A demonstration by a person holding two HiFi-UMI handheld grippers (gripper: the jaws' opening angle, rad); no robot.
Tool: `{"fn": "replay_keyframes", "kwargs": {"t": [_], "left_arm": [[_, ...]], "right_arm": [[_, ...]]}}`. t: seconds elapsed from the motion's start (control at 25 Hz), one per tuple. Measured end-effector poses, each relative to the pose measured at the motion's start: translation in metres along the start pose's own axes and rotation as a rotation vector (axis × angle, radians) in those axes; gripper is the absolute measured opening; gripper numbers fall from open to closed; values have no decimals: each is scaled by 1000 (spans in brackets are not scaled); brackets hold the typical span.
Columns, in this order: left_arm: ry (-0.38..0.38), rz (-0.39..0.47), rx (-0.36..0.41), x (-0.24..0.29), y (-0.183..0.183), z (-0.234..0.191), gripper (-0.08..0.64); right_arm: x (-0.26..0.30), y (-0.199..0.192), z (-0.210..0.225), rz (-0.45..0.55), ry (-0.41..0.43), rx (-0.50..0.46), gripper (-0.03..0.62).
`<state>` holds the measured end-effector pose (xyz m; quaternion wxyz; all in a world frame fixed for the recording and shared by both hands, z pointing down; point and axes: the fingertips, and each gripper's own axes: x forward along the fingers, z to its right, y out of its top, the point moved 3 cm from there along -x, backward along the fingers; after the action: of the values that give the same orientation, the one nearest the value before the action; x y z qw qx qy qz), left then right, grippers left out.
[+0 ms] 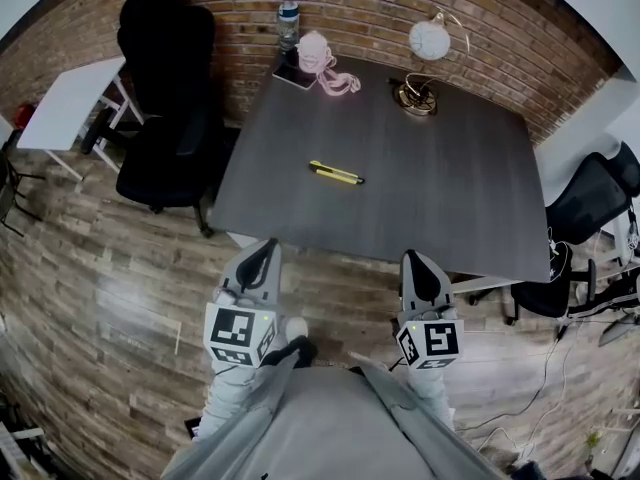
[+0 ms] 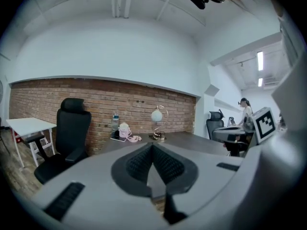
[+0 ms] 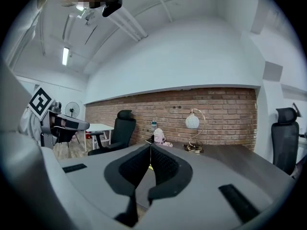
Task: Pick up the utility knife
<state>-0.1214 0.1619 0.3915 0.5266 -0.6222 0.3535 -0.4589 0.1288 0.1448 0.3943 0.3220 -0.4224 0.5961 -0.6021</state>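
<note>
Both pairs of tongs hang over the wooden floor just short of the near edge of the bench point(image 1: 430, 198). The left tongs point(image 1: 262, 253) and the right tongs point(image 1: 420, 263) each have their pads pressed together with nothing between them. The utility knife point(image 1: 336, 173) lies flat on the dark top, a little left of the middle, well apart from both tongs and slanting from far left to near right. To take it well, the chosen tongs should probably spread before arriving. They would then come in low across the knife's narrow width and close near the middle of the slim yellow body. Because it lies so flat, the pads likely need to brush the bench surface to get under its sides. The near edge must be cleared first, so the tongs should travel above the top rather than at its level. Around the knife the bench is bare. The lamp point(image 1: 425, 58), the pink bundle point(image 1: 320, 58) and the bottle point(image 1: 288, 18) sit along the far edge, far from the path. A black chair point(image 1: 165, 118) stands off the left side, clear of either approach.
</note>
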Motion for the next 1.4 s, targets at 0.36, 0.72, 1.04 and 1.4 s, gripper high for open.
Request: {"fn": "replay_keyframes", "kwargs": {"t": [0.36, 0.72, 1.04, 1.4], "left_arm": [[-52, -31, 10, 29, -5, -38, 18], [-57, -60, -14, 51, -16, -52, 18], [-39, -56, -14, 110, -8, -61, 18], [-11, -47, 3, 210, 32, -72, 18]], "right_arm": [[34, -1, -18, -29, -39, 4, 18], [57, -13, -13, -71, -44, 21, 18], [109, -13, 23, -59, -27, 22, 18], [200, 11, 88, -30, 22, 31, 18]]}}
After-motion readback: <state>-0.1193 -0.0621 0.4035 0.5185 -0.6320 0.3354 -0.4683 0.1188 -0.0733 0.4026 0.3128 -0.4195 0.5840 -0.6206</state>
